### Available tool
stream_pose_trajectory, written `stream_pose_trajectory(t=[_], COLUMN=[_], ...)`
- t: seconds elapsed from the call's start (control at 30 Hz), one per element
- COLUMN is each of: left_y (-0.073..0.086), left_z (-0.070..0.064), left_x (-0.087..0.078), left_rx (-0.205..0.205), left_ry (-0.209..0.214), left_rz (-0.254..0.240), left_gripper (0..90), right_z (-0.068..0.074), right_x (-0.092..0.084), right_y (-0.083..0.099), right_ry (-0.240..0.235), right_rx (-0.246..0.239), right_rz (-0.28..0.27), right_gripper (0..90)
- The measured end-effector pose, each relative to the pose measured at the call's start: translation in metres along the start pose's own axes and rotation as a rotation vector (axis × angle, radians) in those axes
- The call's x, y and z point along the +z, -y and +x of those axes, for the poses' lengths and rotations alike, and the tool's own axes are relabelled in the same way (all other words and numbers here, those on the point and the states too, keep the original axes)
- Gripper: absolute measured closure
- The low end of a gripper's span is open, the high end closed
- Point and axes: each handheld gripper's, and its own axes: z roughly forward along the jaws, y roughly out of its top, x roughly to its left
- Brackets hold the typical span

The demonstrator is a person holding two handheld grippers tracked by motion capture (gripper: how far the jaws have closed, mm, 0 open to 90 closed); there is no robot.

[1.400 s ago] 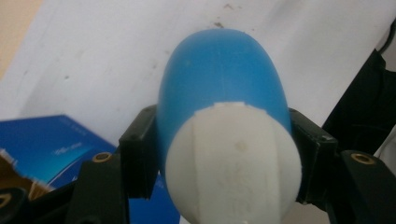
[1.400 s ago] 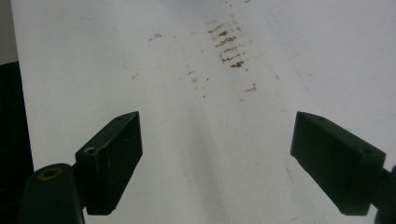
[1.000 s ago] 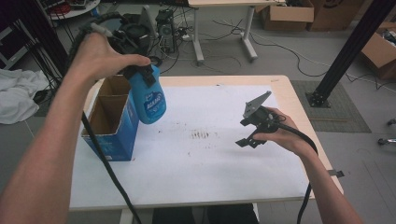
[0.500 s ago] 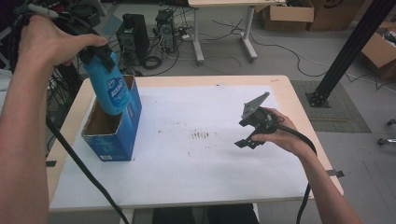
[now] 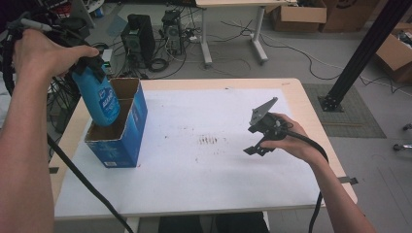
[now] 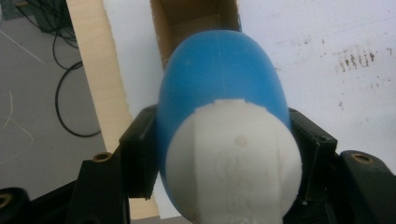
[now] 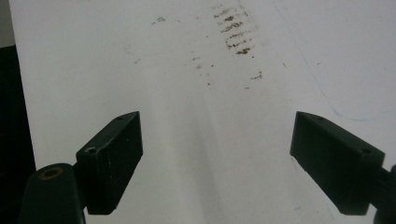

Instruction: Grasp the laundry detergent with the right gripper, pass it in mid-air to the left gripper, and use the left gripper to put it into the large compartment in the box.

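A blue plastic bottle (image 5: pixel 100 99) with a white cap (image 6: pixel 236 161) hangs bottom-down, its lower end at the open top of a blue cardboard box (image 5: pixel 124 143) on the table's left side. My left gripper (image 5: pixel 90 65) is shut on the bottle's upper part. In the left gripper view both black pads (image 6: pixel 140 149) press the bottle (image 6: pixel 219 88), and the box's brown inside (image 6: pixel 194 18) lies beyond it. My right gripper (image 5: pixel 253 140) rests over the table's right half, open with nothing between its jaws (image 7: pixel 217 149).
A white sheet (image 5: pixel 204 170) with brown smudges (image 5: pixel 209 141) covers the wooden table (image 5: pixel 311 121). Beyond the far edge stand computer towers (image 5: pixel 138 36), floor cables and a desk's legs. A black post (image 5: pixel 359 53) rises at the right.
My left hand has carried the bottle leftward and lowered it from beside the box to the box's open top. The right gripper has stayed where it was.
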Motion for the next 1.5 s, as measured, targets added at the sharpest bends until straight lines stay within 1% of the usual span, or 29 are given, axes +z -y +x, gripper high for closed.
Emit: stream_pose_trajectory(t=[0.07, 0.1, 0.13, 0.3, 0.33, 0.37, 0.4, 0.43, 0.47, 0.5, 0.53, 0.57, 0.6, 0.67, 0.7, 0.77, 0.8, 0.83, 0.87, 0.93, 0.97, 1.0, 1.03, 1.07, 1.1, 1.13, 1.23, 1.3, 1.5], left_y=[0.000, 0.001, 0.001, 0.000, 0.000, 0.000, 0.000, 0.001, 0.001, 0.002, 0.002, 0.003, 0.003, 0.004, 0.006, 0.007, 0.007, 0.008, 0.008, 0.009, 0.010, 0.010, 0.012, 0.012, 0.013, 0.013, 0.016, 0.017, 0.019], left_z=[0.001, 0.003, 0.003, 0.001, 0.001, 0.001, 0.001, 0.001, 0.001, 0.002, 0.002, 0.003, 0.003, 0.004, 0.006, 0.006, 0.006, 0.005, 0.005, 0.004, 0.003, 0.003, 0.002, 0.002, 0.002, 0.002, 0.001, 0.000, -0.004], left_x=[0.003, 0.006, 0.006, 0.020, 0.020, 0.025, 0.025, 0.031, 0.031, 0.038, 0.038, 0.044, 0.044, 0.052, 0.060, 0.069, 0.069, 0.079, 0.079, 0.089, 0.098, 0.098, 0.107, 0.107, 0.114, 0.114, 0.126, 0.129, 0.143], left_rx=[-0.004, -0.020, -0.020, -0.022, -0.022, -0.027, -0.027, -0.036, -0.036, -0.042, -0.042, -0.048, -0.048, -0.060, -0.067, -0.071, -0.071, -0.068, -0.068, -0.074, -0.073, -0.073, -0.078, -0.078, -0.090, -0.090, -0.100, -0.106, -0.097], left_ry=[-0.005, -0.004, -0.004, -0.012, -0.012, -0.007, -0.007, -0.002, -0.002, -0.002, -0.002, -0.004, -0.004, -0.002, 0.002, 0.004, 0.004, 0.003, 0.003, 0.000, -0.005, -0.005, -0.009, -0.009, -0.010, -0.010, 0.001, 0.005, -0.004], left_rz=[0.007, 0.002, 0.002, 0.014, 0.014, 0.019, 0.019, 0.014, 0.014, 0.012, 0.012, 0.011, 0.011, 0.011, 0.013, 0.020, 0.020, 0.032, 0.032, 0.037, 0.047, 0.047, 0.049, 0.049, 0.048, 0.048, 0.046, 0.040, 0.037], left_gripper=[38.3, 38.2, 38.3, 38.3, 38.3, 38.3, 38.3, 38.3, 38.3, 38.3, 38.3, 38.3, 38.3, 38.3, 38.3, 38.3, 38.3, 38.2, 38.3, 38.2, 38.2, 38.2, 38.3, 38.2, 38.2, 38.2, 38.2, 38.2, 38.2], right_z=[0.000, 0.000, 0.000, 0.001, 0.001, 0.001, 0.001, 0.001, 0.001, 0.001, 0.001, 0.001, 0.001, 0.001, 0.002, 0.002, 0.002, 0.003, 0.003, 0.003, 0.004, 0.004, 0.003, 0.003, 0.003, 0.003, 0.003, 0.003, 0.005], right_x=[0.001, 0.001, 0.002, 0.005, 0.005, 0.006, 0.006, 0.006, 0.006, 0.007, 0.007, 0.007, 0.007, 0.008, 0.008, 0.009, 0.009, 0.010, 0.010, 0.011, 0.012, 0.012, 0.012, 0.012, 0.013, 0.013, 0.014, 0.014, 0.015], right_y=[0.001, 0.001, 0.001, 0.002, 0.002, 0.002, 0.002, 0.003, 0.003, 0.003, 0.004, 0.004, 0.004, 0.004, 0.005, 0.004, 0.004, 0.004, 0.004, 0.005, 0.006, 0.006, 0.007, 0.007, 0.009, 0.009, 0.012, 0.012, 0.014], right_ry=[-0.001, -0.001, 0.000, 0.007, 0.007, 0.007, 0.006, 0.005, 0.005, 0.006, 0.006, 0.006, 0.006, 0.005, 0.005, 0.002, 0.002, 0.002, 0.002, 0.003, 0.001, 0.001, 0.002, 0.002, 0.003, 0.003, 0.003, 0.004, 0.005], right_rx=[0.003, 0.002, 0.003, 0.003, 0.003, 0.004, 0.005, 0.007, 0.007, 0.004, 0.008, 0.007, 0.007, 0.007, 0.007, 0.004, 0.004, 0.005, 0.005, 0.003, 0.006, 0.006, 0.010, 0.010, 0.009, 0.009, 0.018, 0.016, 0.020], right_rz=[0.003, 0.003, 0.004, 0.019, 0.019, 0.019, 0.019, 0.019, 0.019, 0.017, 0.018, 0.019, 0.019, 0.020, 0.019, 0.021, 0.021, 0.020, 0.020, 0.021, 0.025, 0.025, 0.025, 0.025, 0.025, 0.025, 0.029, 0.029, 0.025], right_gripper=[16.8, 16.8, 16.8, 17.4, 17.4, 17.5, 17.4, 17.5, 17.5, 17.4, 17.4, 17.5, 17.5, 17.5, 17.5, 17.4, 17.4, 17.4, 17.4, 17.4, 17.4, 17.4, 17.4, 17.4, 17.4, 17.4, 17.4, 17.4, 17.5])
